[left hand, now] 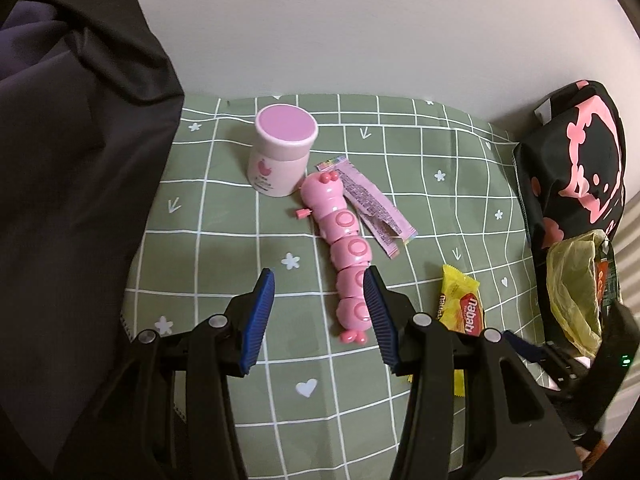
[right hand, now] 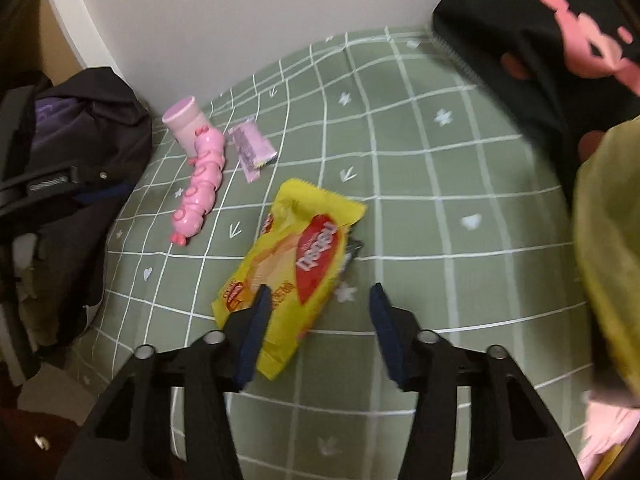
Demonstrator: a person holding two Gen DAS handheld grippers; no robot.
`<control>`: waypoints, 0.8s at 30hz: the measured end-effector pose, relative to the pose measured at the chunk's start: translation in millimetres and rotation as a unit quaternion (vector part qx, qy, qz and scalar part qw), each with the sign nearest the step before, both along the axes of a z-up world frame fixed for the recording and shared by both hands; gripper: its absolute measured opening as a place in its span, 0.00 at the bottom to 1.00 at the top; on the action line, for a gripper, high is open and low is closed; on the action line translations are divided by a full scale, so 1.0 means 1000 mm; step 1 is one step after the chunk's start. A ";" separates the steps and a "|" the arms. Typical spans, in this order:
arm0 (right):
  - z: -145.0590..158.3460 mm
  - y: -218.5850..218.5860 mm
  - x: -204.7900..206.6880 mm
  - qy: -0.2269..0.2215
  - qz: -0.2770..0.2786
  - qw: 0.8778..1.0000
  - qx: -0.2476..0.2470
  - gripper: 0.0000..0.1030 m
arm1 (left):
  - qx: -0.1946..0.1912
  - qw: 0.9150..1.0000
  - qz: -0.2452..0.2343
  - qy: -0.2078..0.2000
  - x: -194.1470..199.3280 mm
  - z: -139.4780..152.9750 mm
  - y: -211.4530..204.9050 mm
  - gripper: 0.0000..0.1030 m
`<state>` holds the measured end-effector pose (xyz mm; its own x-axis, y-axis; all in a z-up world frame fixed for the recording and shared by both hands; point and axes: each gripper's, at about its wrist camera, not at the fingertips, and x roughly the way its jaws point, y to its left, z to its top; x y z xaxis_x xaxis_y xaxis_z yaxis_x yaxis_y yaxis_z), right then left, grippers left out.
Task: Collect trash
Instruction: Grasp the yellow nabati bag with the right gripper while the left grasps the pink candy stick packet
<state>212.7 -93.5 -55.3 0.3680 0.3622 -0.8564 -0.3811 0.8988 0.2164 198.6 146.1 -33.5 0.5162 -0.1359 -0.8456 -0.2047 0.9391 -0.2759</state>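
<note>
**Yellow wrapper partly hidden behind both tools**

Yellow snack wrapper [right hand: 296,264] lay on the green checked cloth [right hand: 440,200], its near end covered by the right gripper [right hand: 318,308] and its print blurred. That gripper's jaws stood apart, holding nothing. Left gripper [left hand: 320,300] was likewise half open and empty above a pink caterpillar toy [left hand: 344,248]. A yellowish bag [left hand: 576,280] at the edge appeared to hold packaging, though cut off. A pink wrapper [left hand: 372,208] lay beside the toy.

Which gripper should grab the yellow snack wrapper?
Probably the right gripper: its open jaws sit right over the yellow wrapper. The left gripper hovers open by the pink caterpillar toy, with the wrapper off to its side.
</note>
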 end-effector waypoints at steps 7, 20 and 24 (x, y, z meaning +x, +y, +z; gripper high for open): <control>-0.019 0.029 -0.008 -0.016 0.025 0.999 -0.044 0.15 | 0.012 1.000 -0.012 -0.001 -0.003 0.003 0.000 0.43; 0.030 -0.039 0.002 -0.053 -0.034 0.998 -0.006 0.08 | -0.077 0.994 -0.068 -0.038 0.029 -0.004 -0.039 0.44; 0.037 -0.062 -0.004 -0.057 -0.041 0.998 -0.008 0.08 | -0.052 0.996 -0.058 -0.032 0.055 -0.014 -0.058 0.44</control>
